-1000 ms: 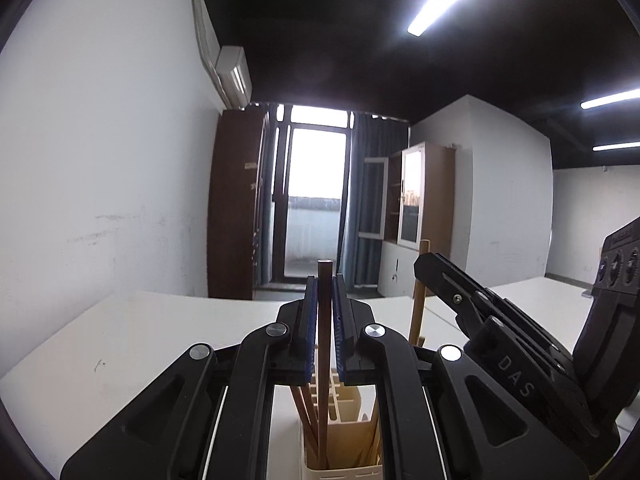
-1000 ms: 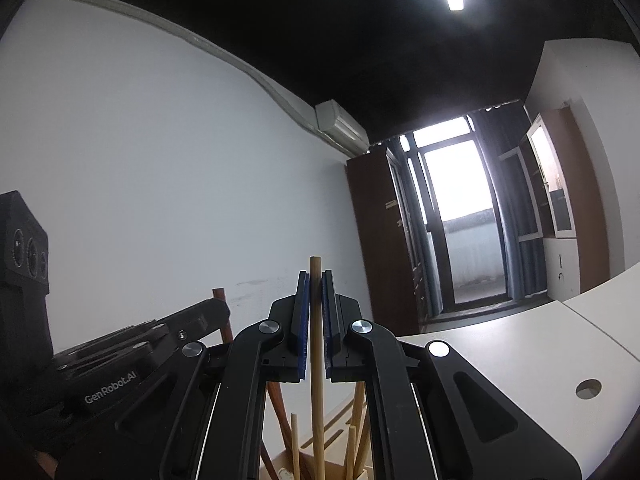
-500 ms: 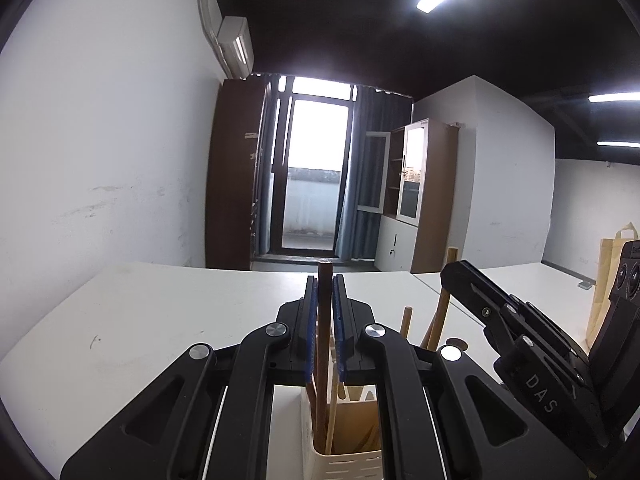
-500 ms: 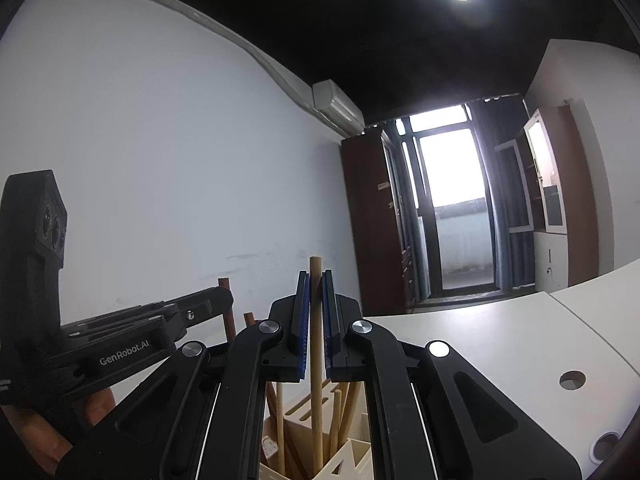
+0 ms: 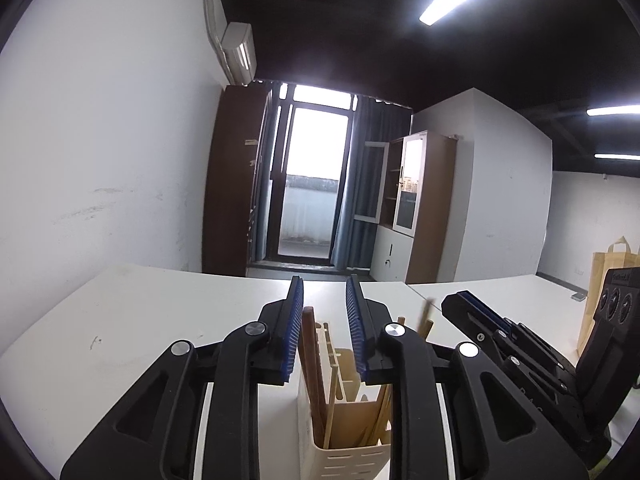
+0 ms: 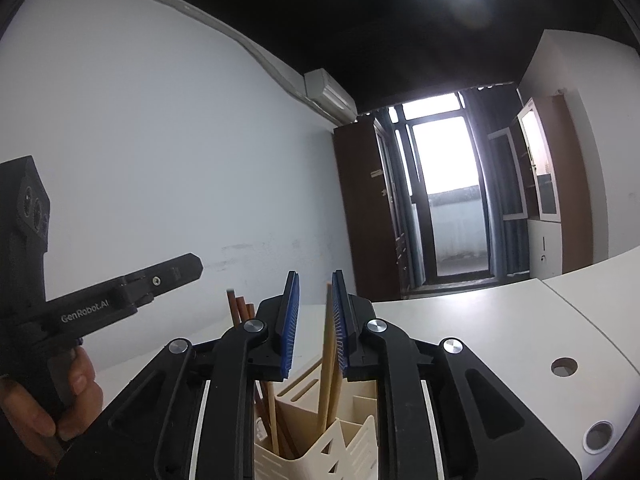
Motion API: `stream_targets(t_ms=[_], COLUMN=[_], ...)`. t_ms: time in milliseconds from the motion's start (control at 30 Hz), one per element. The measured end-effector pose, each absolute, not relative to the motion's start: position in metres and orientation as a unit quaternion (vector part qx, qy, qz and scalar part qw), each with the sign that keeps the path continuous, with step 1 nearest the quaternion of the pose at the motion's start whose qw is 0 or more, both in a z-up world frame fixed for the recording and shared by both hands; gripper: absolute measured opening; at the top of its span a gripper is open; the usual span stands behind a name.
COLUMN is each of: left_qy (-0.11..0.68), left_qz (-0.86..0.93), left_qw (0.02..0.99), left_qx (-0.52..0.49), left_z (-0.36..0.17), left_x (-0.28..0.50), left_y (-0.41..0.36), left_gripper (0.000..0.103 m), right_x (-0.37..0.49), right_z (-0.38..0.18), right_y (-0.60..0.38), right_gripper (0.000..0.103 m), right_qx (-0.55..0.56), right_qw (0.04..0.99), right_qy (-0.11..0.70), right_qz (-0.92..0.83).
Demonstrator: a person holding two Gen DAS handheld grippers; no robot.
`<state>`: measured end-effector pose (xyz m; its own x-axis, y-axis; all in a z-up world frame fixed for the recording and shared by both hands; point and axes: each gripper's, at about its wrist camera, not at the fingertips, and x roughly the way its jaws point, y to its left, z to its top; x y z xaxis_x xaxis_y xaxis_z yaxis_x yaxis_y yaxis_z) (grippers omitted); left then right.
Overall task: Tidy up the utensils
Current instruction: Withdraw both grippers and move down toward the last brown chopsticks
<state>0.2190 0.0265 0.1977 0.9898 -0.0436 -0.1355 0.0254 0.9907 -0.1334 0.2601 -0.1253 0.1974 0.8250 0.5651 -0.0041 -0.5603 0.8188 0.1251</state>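
Note:
A cream slotted utensil holder stands on the white table, below both grippers; it also shows in the right wrist view. Several wooden chopsticks stand in it. My left gripper is open, with a dark brown chopstick standing free between its jaws inside the holder. My right gripper is open; a light wooden chopstick leans against its right pad and stands in the holder. The right gripper shows in the left wrist view, and the left one in the right wrist view.
The white table runs to a white wall on the left. A second table with round cable holes lies to the right. A brown paper bag stands at far right. A door and cabinets are far behind.
Both grippers have opened and let go of their chopsticks, which now stand in the holder. Both grippers have come down lower towards the holder.

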Motion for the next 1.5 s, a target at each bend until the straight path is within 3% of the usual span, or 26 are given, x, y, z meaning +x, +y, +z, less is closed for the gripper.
stream_targets(t_ms=[567,933,1067,1200,1500], left_qy=[0.11,0.133,0.151,0.168,0.207], left_qz=[-0.015,-0.005,0.001,0.001,0.003], left_qw=[0.992,0.99,0.988,0.985,0.978], left_qx=[-0.064,-0.049,-0.04,-0.032,-0.038], left_z=[0.193,0.184,0.172,0.155,0.12], left_x=[0.189,0.167,0.16,0.151,0.149], left_y=[0.027,0.026,0.026,0.024,0.031], left_gripper=[0.034,0.041,0.044,0.049,0.049], right_x=[0.232,0.216,0.214,0.208,0.215], right_z=[0.191,0.179,0.175,0.163,0.12], right_y=[-0.128,-0.127,-0.127,-0.127,-0.106], right_gripper=[0.023,0.033,0.034,0.042,0.044], right_qx=[0.034,0.013,0.01,0.002,-0.03], right_qw=[0.961,0.962,0.961,0.959,0.943], right_qy=[0.052,0.09,0.112,0.135,0.227], right_qz=[0.268,0.259,0.252,0.25,0.242])
